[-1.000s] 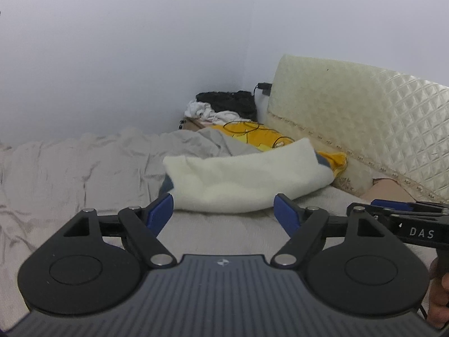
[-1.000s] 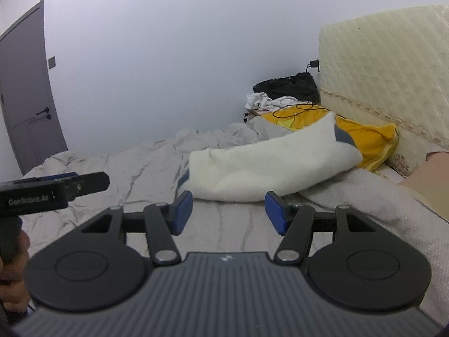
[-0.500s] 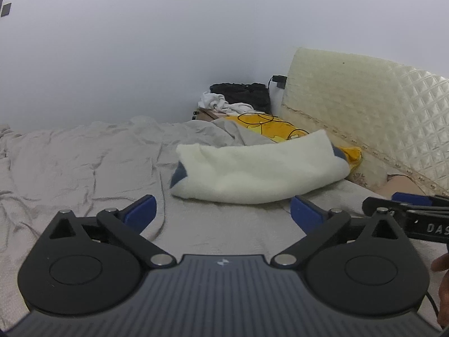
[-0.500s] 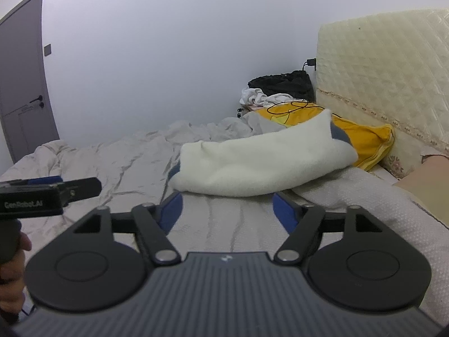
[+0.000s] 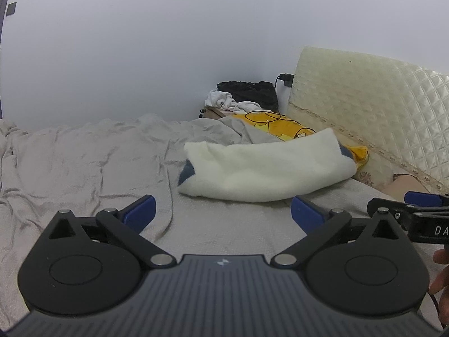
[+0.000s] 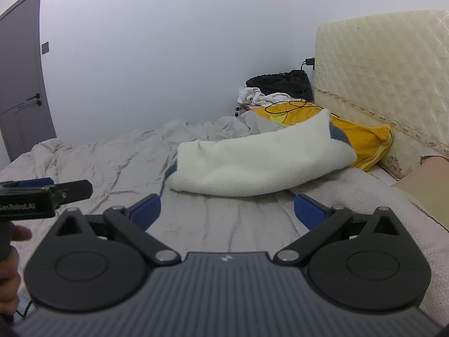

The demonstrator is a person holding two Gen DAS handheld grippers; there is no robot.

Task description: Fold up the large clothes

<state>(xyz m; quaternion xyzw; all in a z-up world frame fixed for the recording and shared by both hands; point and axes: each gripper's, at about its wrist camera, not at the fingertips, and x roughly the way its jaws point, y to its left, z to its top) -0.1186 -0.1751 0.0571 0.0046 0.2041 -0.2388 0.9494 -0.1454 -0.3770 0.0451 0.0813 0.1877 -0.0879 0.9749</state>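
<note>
Left tongs (image 5: 223,213) and right tongs (image 6: 227,212) hover side by side, spread wide.

Cream-white fleece garment (image 5: 266,170) with slate-blue patches at both ends, at 12 o'clock. Pale grey crinkled bedsheet (image 5: 84,163) at 10 o'clock. Yellow pillow (image 6: 362,137), black cable (image 6: 286,106) looped across, at 1 o'clock. Cream diamond-quilted headboard (image 6: 387,64) at 2 o'clock. Grey door (image 6: 19,78) at 9 o'clock. Blue fingertips (image 5: 140,212), black linkages.
</note>
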